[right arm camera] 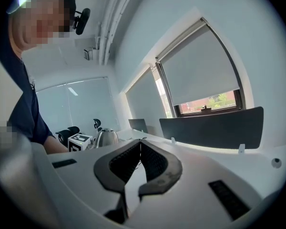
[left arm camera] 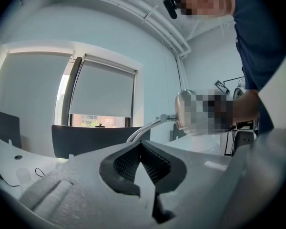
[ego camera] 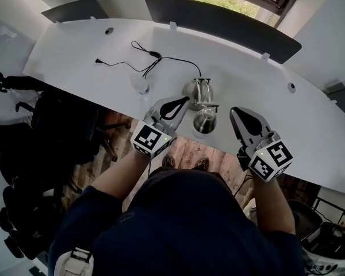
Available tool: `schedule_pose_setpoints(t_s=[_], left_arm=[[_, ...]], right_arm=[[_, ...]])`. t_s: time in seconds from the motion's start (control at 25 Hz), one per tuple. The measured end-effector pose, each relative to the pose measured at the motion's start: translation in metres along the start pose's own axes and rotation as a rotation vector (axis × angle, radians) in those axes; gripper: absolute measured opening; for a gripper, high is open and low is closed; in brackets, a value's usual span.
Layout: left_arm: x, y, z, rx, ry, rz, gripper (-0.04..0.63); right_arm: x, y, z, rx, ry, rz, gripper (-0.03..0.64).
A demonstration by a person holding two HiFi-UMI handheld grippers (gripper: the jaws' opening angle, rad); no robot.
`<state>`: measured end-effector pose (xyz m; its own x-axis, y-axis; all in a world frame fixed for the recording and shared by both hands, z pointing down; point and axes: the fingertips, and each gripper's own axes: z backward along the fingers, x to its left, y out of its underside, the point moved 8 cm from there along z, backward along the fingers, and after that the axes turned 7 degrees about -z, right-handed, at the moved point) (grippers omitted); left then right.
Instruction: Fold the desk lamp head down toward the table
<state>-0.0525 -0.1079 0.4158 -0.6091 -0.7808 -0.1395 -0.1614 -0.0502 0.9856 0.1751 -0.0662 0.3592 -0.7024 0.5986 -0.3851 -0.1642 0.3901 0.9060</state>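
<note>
A polished chrome desk lamp stands at the near edge of the curved white desk. Its domed head hangs between the two tongs. The left gripper and the right gripper are both closed on nothing. The metal looks slick and the hinge likely stiff, so I'd pinch the thin neck behind the head.

- White curved tabletop, long, with a round hole well right of the desk lamp.
- Chrome desk lamp standing near the tabletop's near edge.
- Thin black cable lying loose, left of and beyond the lamp.
- Small pale round object, unclear what, just left of the lamp.
</note>
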Motion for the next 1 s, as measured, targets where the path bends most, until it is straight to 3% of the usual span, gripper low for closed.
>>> schedule_pose_setpoints(t_s=[0.32,0.88,1.0], left_arm=[[0.006,0.028,-0.026,0.062,-0.055,-0.013,0.006],[0.039,0.071,-0.053,0.082,0.104,-0.022,0.008],[0.042,0.078,-0.059,0.094,0.139,-0.046,0.042]], right_arm=[[-0.024,-0.008,-0.018,0.074,-0.068,-0.047,0.011],[-0.025,-0.023,-0.055,0.171,-0.013,-0.217,0.014],[-0.026,-0.023,-0.062,0.221,-0.019,-0.257,0.065]])
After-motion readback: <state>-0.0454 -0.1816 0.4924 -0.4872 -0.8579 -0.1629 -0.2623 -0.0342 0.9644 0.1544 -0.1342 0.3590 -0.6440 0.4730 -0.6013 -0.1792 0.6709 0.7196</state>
